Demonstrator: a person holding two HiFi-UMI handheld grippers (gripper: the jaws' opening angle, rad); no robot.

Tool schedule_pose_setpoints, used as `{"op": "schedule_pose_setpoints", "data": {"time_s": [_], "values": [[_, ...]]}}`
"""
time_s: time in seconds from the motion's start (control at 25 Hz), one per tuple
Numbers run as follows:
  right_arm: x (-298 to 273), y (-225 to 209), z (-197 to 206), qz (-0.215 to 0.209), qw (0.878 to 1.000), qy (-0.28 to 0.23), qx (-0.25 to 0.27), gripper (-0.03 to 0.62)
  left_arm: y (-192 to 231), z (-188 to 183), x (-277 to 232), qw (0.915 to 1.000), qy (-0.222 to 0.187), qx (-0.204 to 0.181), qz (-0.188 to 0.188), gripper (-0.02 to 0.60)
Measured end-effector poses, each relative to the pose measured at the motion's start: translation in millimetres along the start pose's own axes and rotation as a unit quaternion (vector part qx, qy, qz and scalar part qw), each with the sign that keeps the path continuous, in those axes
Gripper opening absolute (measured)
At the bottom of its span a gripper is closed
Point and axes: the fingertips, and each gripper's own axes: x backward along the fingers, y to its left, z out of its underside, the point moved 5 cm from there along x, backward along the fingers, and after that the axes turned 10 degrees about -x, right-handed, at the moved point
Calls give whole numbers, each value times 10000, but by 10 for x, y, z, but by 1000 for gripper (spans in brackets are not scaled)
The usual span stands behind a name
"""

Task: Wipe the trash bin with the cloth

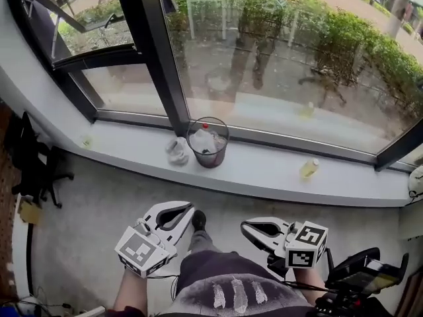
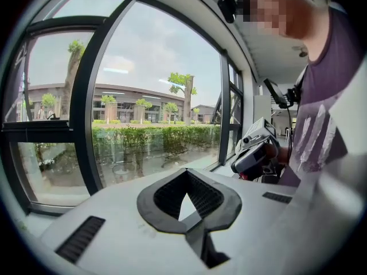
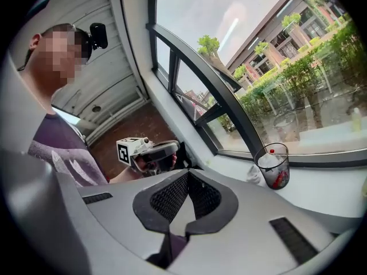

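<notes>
Small see-through round trash bin [image 1: 207, 142] with a dark reddish lower half is standing on the white window sill [image 1: 264, 172], just in front of the black window frame. A crumpled white cloth [image 1: 177, 150] is lying on the sill right beside the bin's left side; whether the two are touching is not showing clearly. The bin is holding white crumpled stuff and something red-capped, too small to identify. In the right gripper view the bin [image 3: 272, 165] is sitting far off past the tongs, and the cloth [image 3: 253, 176] is peeking out only in part from behind it. Left tongs [image 1: 190, 209] and right tongs [image 1: 244, 227] are both hovering low in front of the person's dark shirt, well apart from bin and cloth. Left tongs [image 2: 187, 175] are clenched tip to tip, gripping nothing; only pale background is showing through the loop of black pads. Right tongs [image 3: 188, 175] are likewise clenched and empty. The hands are mostly hiding under the marker cubes. A yellowish bottle [image 1: 308, 169] is lying further right on the sill. A black device [image 1: 360, 279] is being cut off at the lower right corner.
</notes>
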Motion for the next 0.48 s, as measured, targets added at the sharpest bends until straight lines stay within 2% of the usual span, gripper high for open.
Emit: {"op": "schedule_pose_setpoints", "data": {"time_s": [0.2, 0.32, 0.48], "values": [[-412, -260, -427, 643, 9979, 44, 56, -8, 747, 119, -433, 9982, -314, 276, 436, -11], [-766, -382, -574, 784, 9967, 213, 48, -8, 1149, 132, -595, 9976, -390, 116, 556, -11], [-1244, -455, -767, 1045, 9920, 504, 500, -8, 1728, 212, -679, 9966, -495, 167, 643, -11]]}}
